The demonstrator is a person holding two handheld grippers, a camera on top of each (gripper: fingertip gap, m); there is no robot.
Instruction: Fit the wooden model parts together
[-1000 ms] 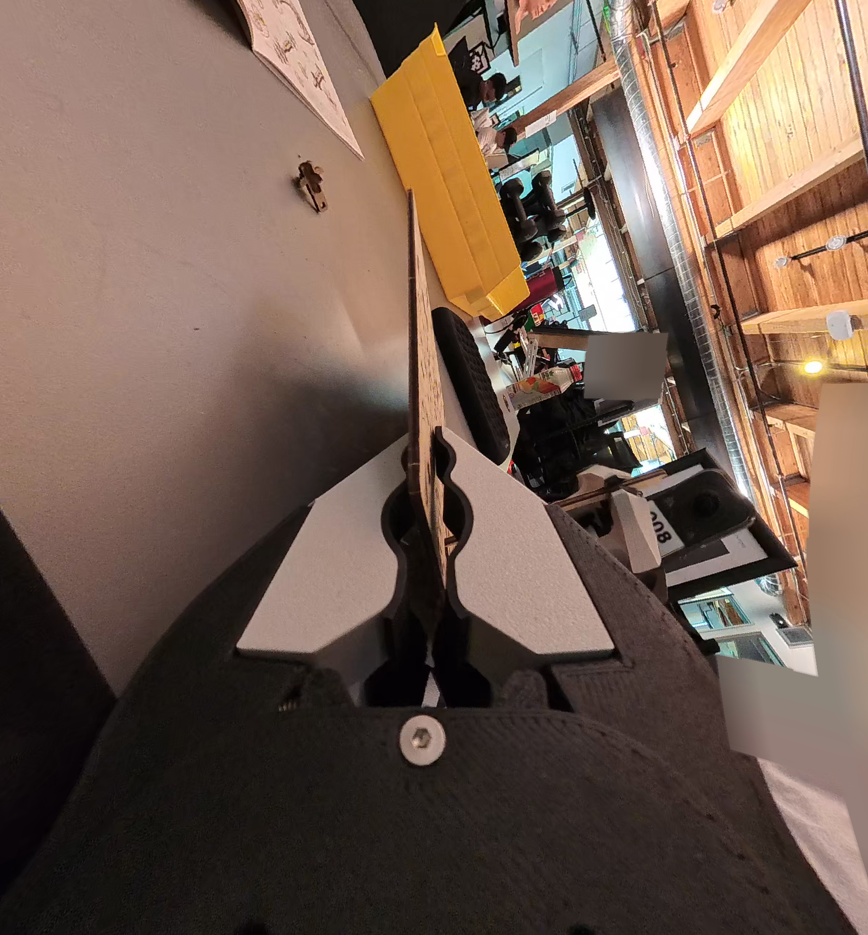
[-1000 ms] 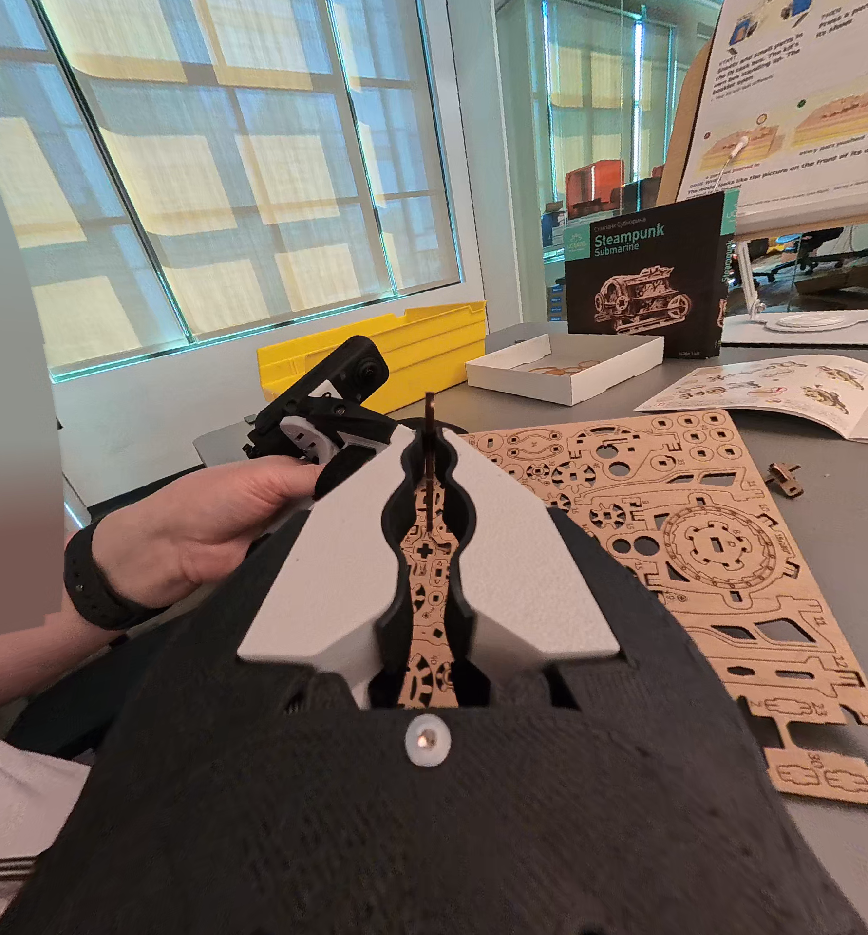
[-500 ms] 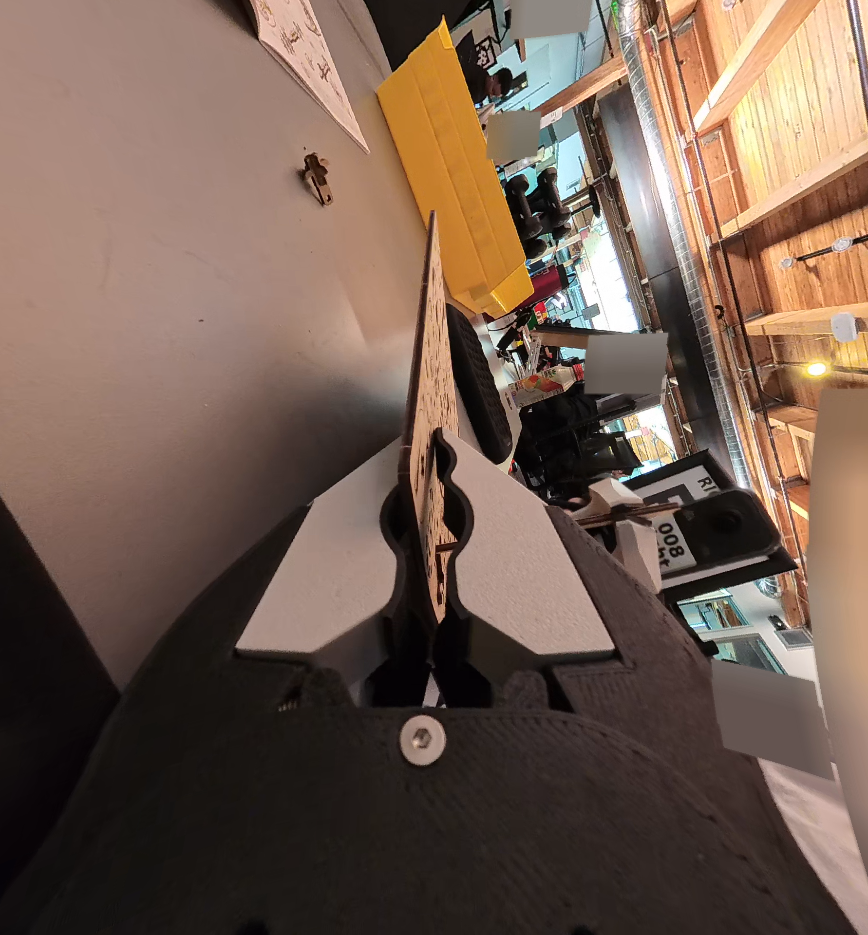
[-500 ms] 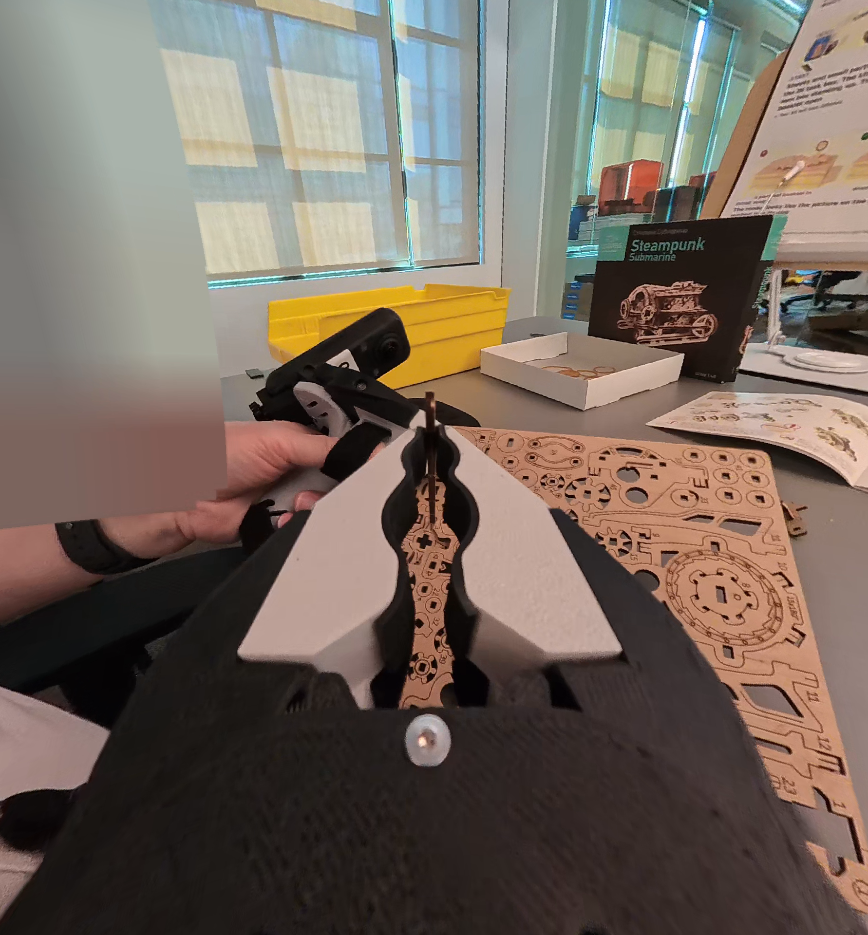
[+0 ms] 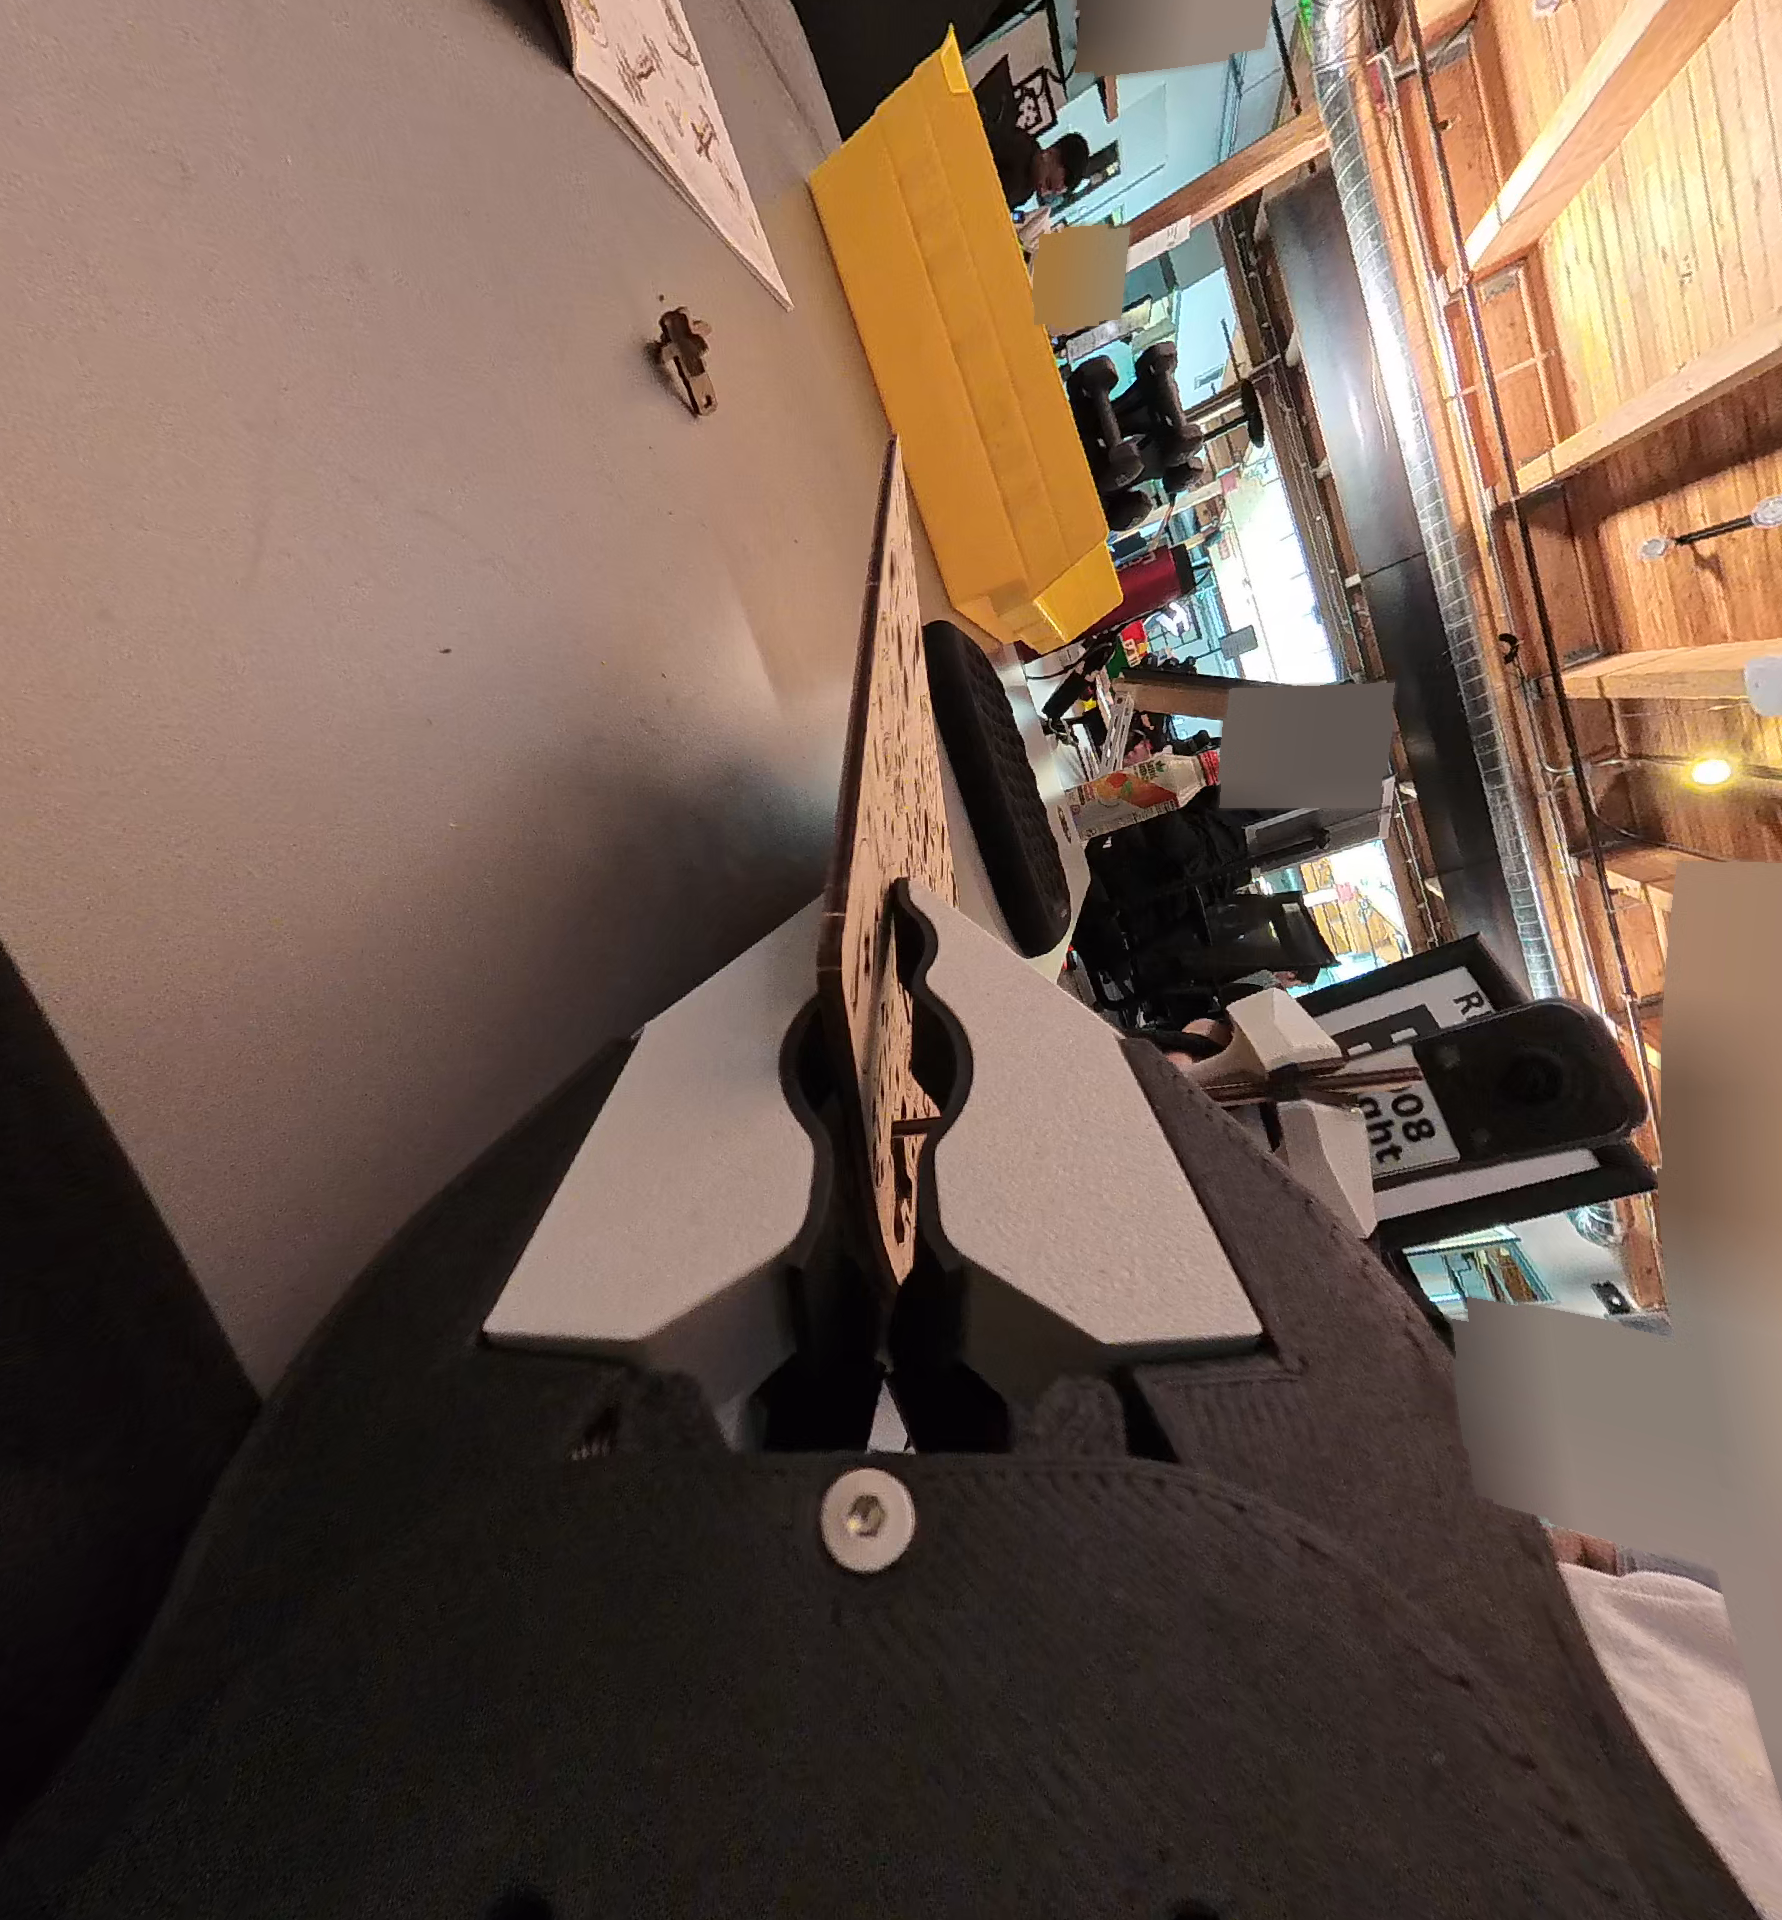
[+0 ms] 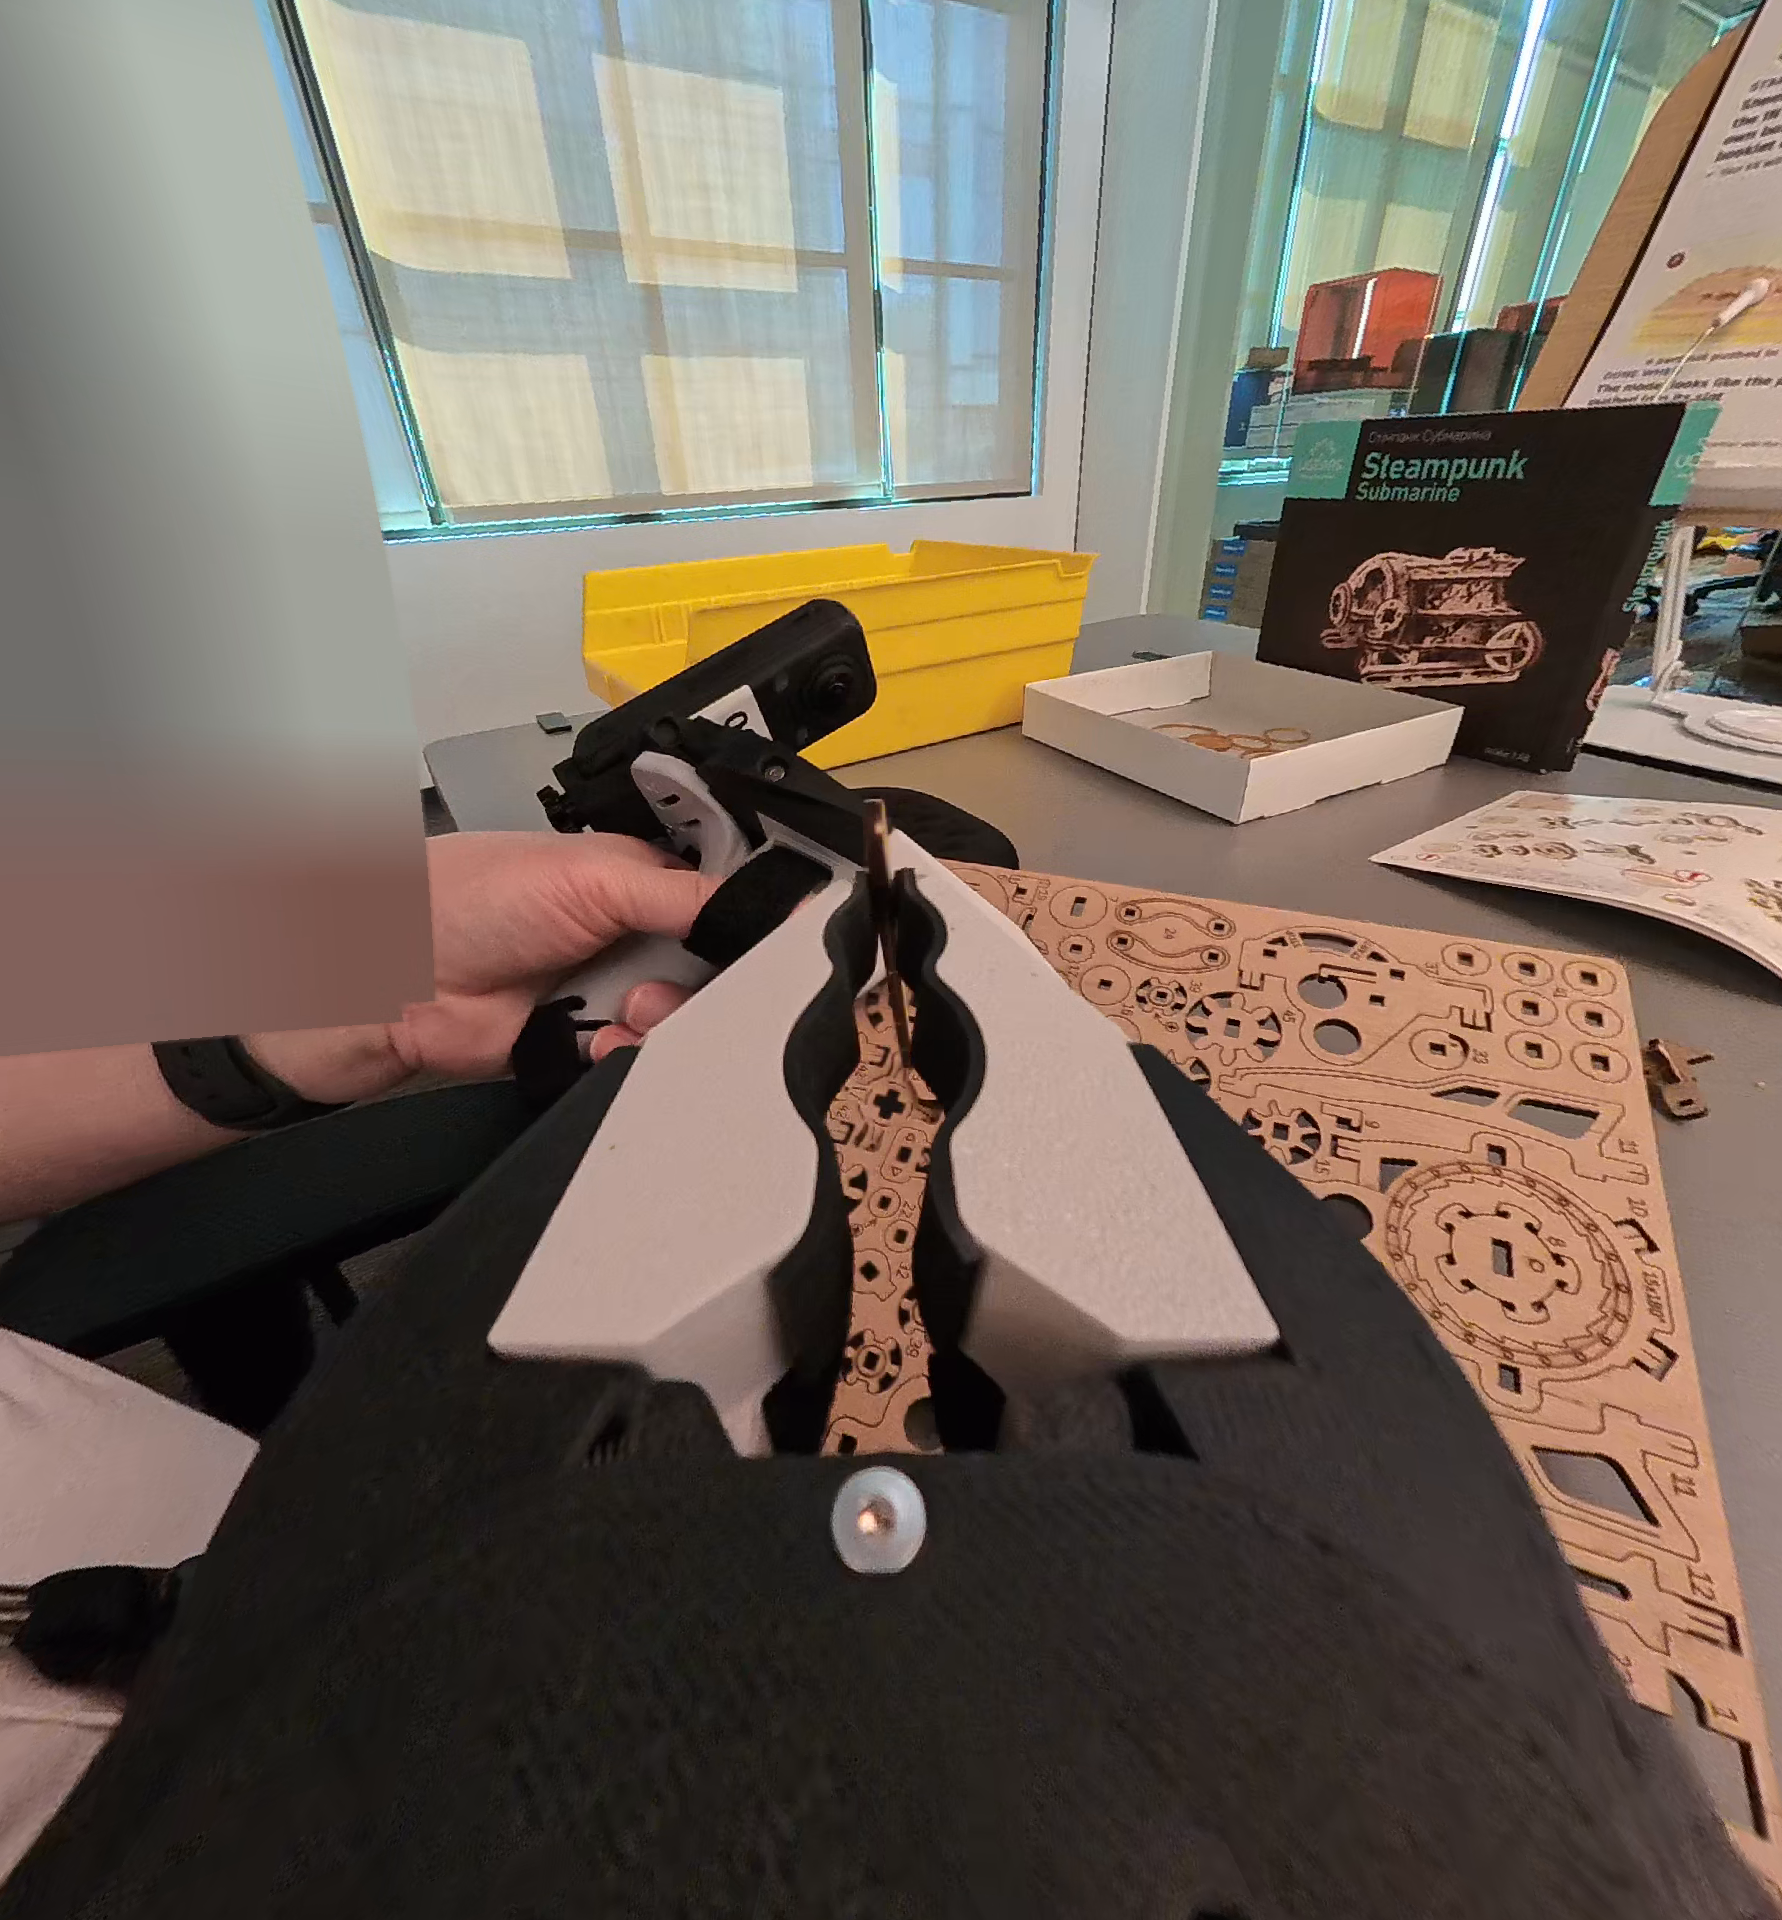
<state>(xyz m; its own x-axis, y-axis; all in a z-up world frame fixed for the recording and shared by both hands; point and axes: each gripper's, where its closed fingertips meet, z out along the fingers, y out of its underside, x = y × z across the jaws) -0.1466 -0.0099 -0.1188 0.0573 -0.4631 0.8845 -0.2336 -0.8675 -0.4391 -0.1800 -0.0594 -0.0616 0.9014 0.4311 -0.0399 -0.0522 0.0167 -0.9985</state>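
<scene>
My left gripper [image 5: 866, 914] is shut on the near edge of the laser-cut wooden sheet [image 5: 892, 727], which I see almost edge-on. In the right wrist view the sheet [image 6: 1386, 1122] spreads over the grey table, and a hand holds the left gripper [image 6: 804, 842] at its far left corner. My right gripper [image 6: 882, 883] is shut on a small thin wooden part [image 6: 892, 966], seen edge-on, held just above the sheet next to the left gripper. The right gripper also shows in the left wrist view [image 5: 1282, 1081]. A small loose wooden piece [image 6: 1676, 1075] lies on the table beside the sheet [image 5: 687, 358].
A yellow bin [image 6: 866, 623] stands at the back, with a white box tray [image 6: 1240, 727] and a black kit box [image 6: 1469, 582] to its right. An open booklet [image 6: 1645, 862] lies far right. A black round pad [image 5: 991, 790] lies beyond the sheet. The grippers' ends are close to 8 cm from one another. From the left gripper's tips to the small loose wooden piece [image 6: 1676, 1075] is close to 15 cm.
The sheet in my left gripper has tilted a little, showing more of its face. My right gripper, still holding the small part, has shifted over the sheet closer to the left gripper.
</scene>
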